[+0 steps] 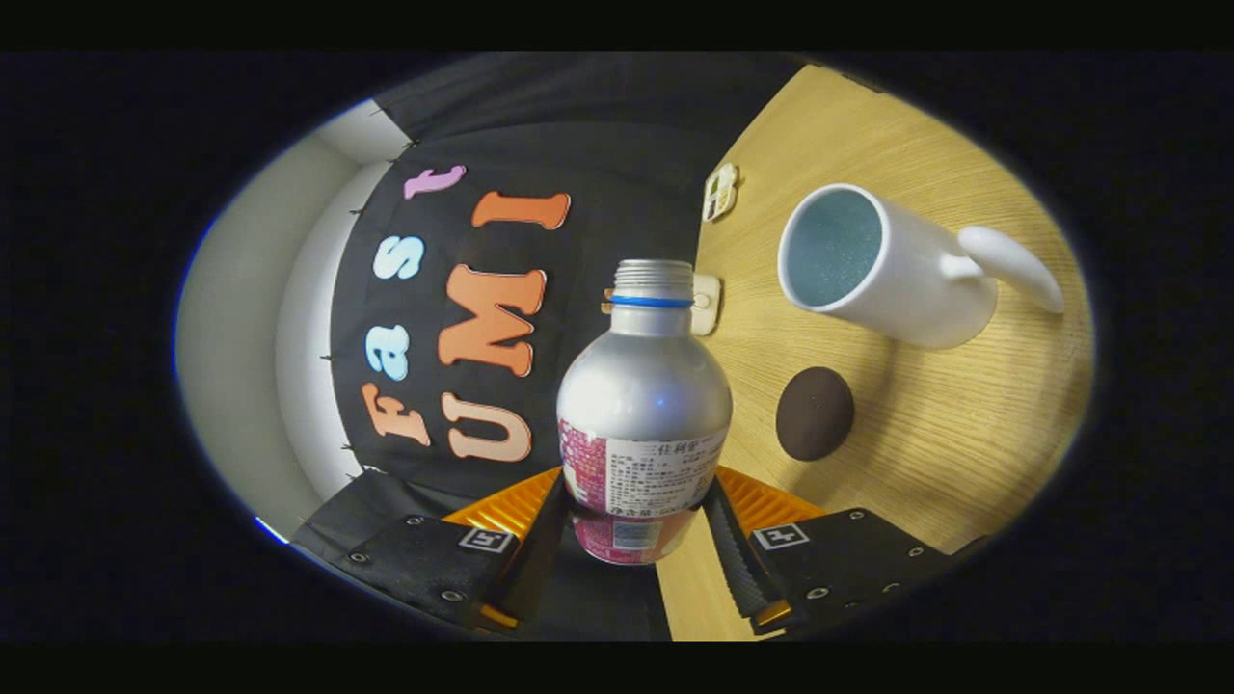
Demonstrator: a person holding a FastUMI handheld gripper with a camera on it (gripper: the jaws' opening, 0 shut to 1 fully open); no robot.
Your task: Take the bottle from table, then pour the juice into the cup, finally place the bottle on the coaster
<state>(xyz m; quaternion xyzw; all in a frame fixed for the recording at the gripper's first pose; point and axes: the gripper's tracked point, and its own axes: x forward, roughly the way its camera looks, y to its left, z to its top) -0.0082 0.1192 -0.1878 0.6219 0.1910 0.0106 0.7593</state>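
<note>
A silver bottle [644, 386] with a blue neck ring, an open threaded mouth and a red-and-white label sits between my two fingers, and the gripper [636, 525] is shut on its lower body. The whole view is rolled, so the wooden table [964, 453] stands to the right of the bottle. A white cup [892, 270] with a handle and a bluish inside stands on the table beyond the fingers, its opening facing toward the bottle's neck. A round dark brown coaster [815, 413] lies flat on the table between the cup and the right finger.
The booth's black cloth wall [598, 145] rises behind the bottle, with a pale wall [241, 337] beyond it. Two small pale tags [721, 191] are stuck on the table near the cloth. Bare wood stretches past the coaster and the cup.
</note>
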